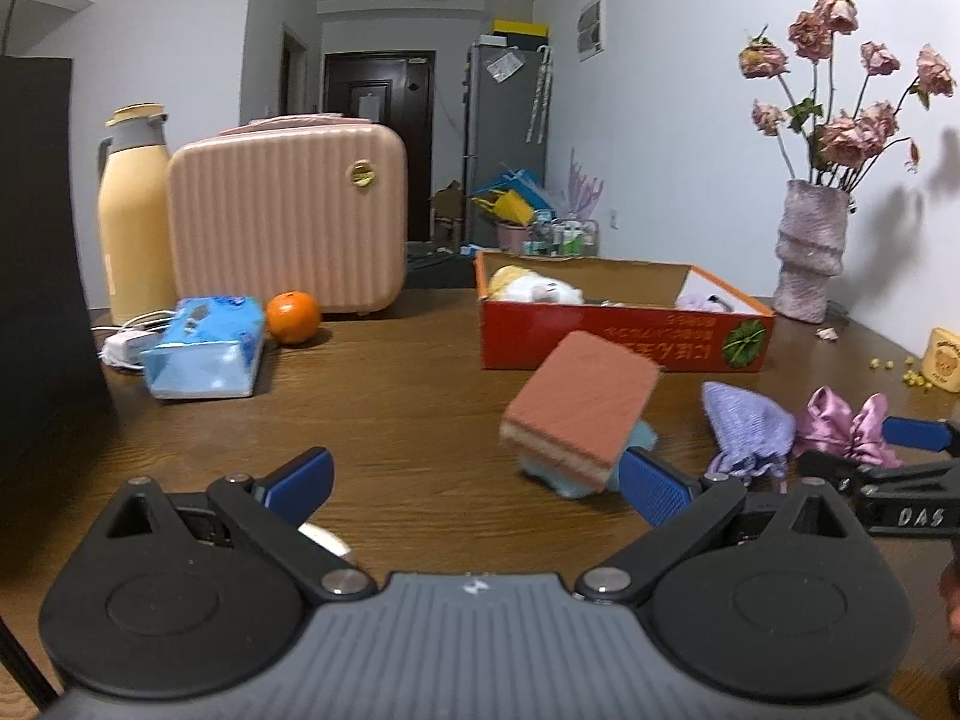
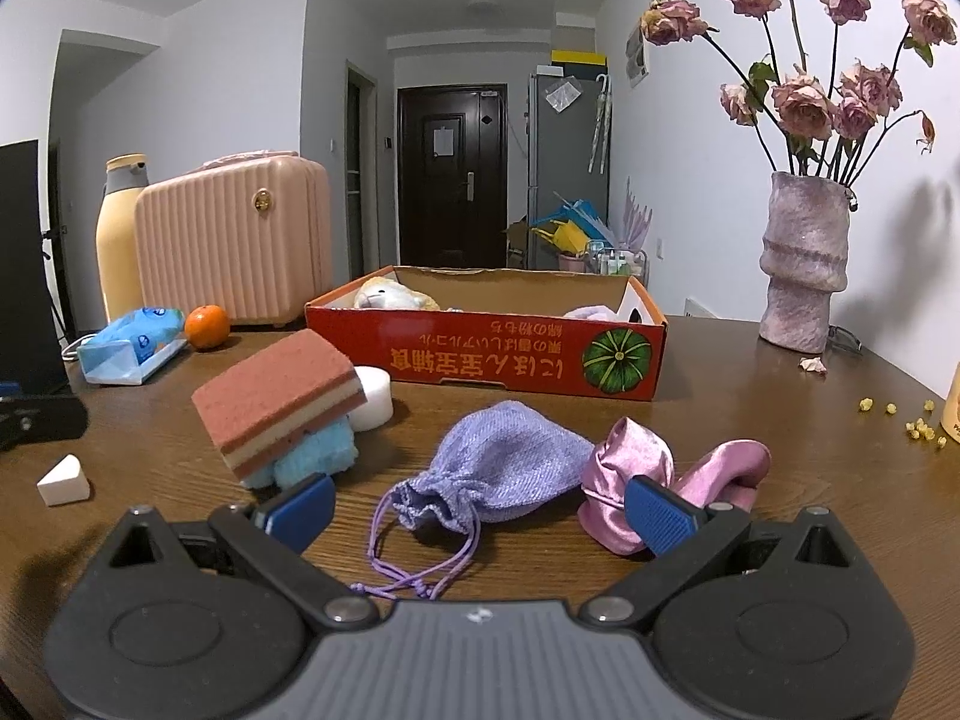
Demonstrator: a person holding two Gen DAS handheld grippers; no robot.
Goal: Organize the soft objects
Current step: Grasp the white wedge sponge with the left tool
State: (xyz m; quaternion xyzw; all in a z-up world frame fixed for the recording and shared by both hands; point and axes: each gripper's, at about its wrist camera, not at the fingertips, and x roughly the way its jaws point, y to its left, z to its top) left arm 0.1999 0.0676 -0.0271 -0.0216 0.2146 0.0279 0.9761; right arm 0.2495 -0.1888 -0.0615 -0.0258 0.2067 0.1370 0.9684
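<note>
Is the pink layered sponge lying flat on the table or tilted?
Tilted: the pink layered sponge leans on a light-blue fluffy cloth, one end raised.

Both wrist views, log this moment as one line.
left gripper: open, empty | right gripper: open, facing purple pouch | sponge: tilted on blue cloth | red box: holds plush

Blue cloth [image 2: 315,456]: mostly hidden under sponge [image 2: 279,399].
White round block [image 2: 373,397]: half hidden behind sponge.
Box [image 2: 480,354] contents: largely hidden by front wall.
Yellow cup [image 1: 943,358]: cut off right of box.
</note>
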